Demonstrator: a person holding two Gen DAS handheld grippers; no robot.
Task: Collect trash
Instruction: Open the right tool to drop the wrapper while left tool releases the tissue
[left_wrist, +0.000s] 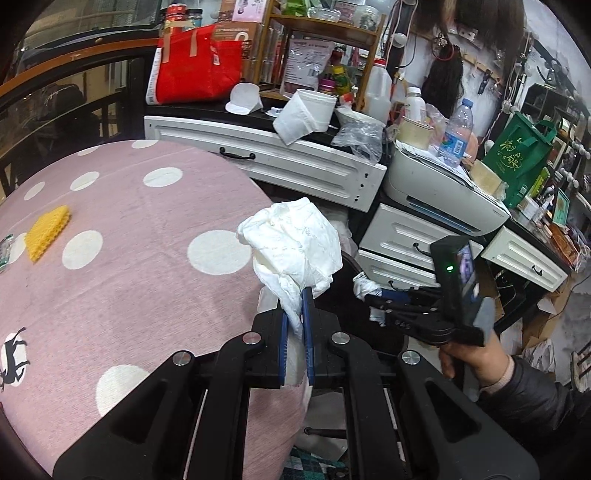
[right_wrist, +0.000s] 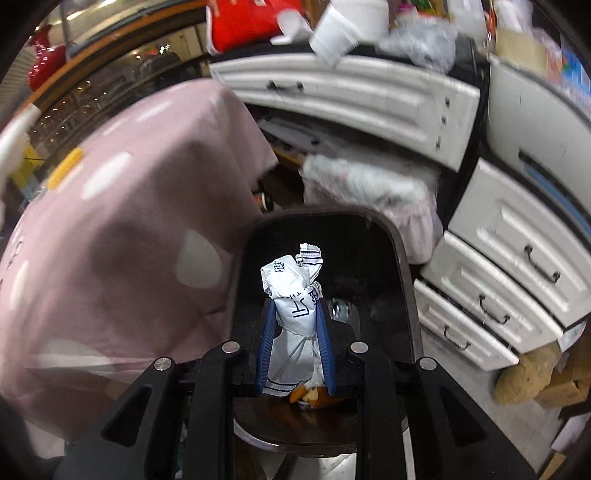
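Observation:
My left gripper (left_wrist: 295, 295) is shut on a crumpled white tissue (left_wrist: 295, 240) and holds it past the right edge of the pink polka-dot tablecloth (left_wrist: 129, 258). In the same view the right gripper (left_wrist: 373, 295), held by a person's hand (left_wrist: 469, 354), carries a white scrap. My right gripper (right_wrist: 295, 314) is shut on a crumpled white wrapper with dark blue print (right_wrist: 295, 291). It hangs above a dark wooden chair seat (right_wrist: 369, 258). An orange scrap (right_wrist: 310, 397) shows under the wrapper's lower end. A yellow waffle-textured piece (left_wrist: 46, 232) lies on the tablecloth at the left.
White drawer units (left_wrist: 288, 162) with black handles stand behind the table, topped with a tissue roll (left_wrist: 306, 114), plastic bags, bottles and a red bag (left_wrist: 195, 66). A printer (left_wrist: 443, 192) and green bag (left_wrist: 521, 155) sit at the right. A pinkish plastic bag (right_wrist: 369, 192) lies behind the chair.

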